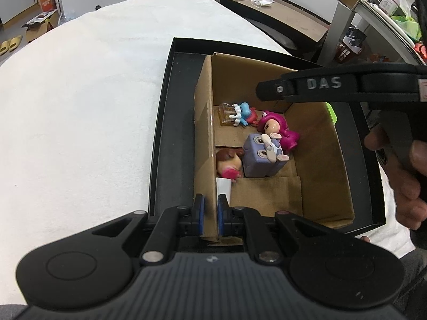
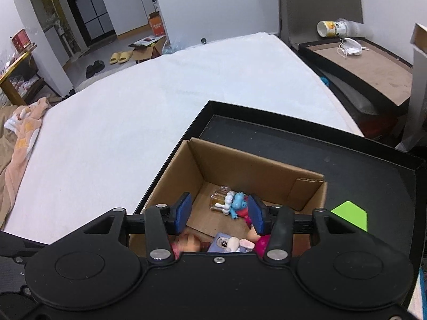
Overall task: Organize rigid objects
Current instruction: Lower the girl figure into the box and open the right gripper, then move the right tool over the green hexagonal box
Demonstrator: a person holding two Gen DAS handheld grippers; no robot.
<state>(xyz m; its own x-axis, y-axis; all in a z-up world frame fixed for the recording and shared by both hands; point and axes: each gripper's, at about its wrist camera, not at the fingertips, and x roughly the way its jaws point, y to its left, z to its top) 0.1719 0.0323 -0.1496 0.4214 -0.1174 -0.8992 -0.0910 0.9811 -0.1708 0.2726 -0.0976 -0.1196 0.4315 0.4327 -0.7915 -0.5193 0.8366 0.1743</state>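
Note:
A cardboard box (image 1: 204, 138) stands inside a black tray (image 1: 160, 144) on a white table. In the box lie a blue figure with an amber block (image 1: 234, 113), a pink-haired doll (image 1: 277, 130), a purple cube figure (image 1: 263, 157) and a brown-haired doll (image 1: 228, 162). My left gripper (image 1: 210, 214) is shut on the box's left wall. My right gripper (image 2: 220, 213) is open and empty above the box; its body (image 1: 333, 86) crosses the left wrist view. The blue figure (image 2: 234, 202) shows between its fingers.
A green piece (image 2: 349, 214) lies in the black tray (image 2: 347, 160) right of the box (image 2: 240, 165). A second tray with a face mask (image 2: 349, 48) and a cup (image 2: 331, 28) stands at the back right. Cloth (image 2: 24, 130) lies at the left.

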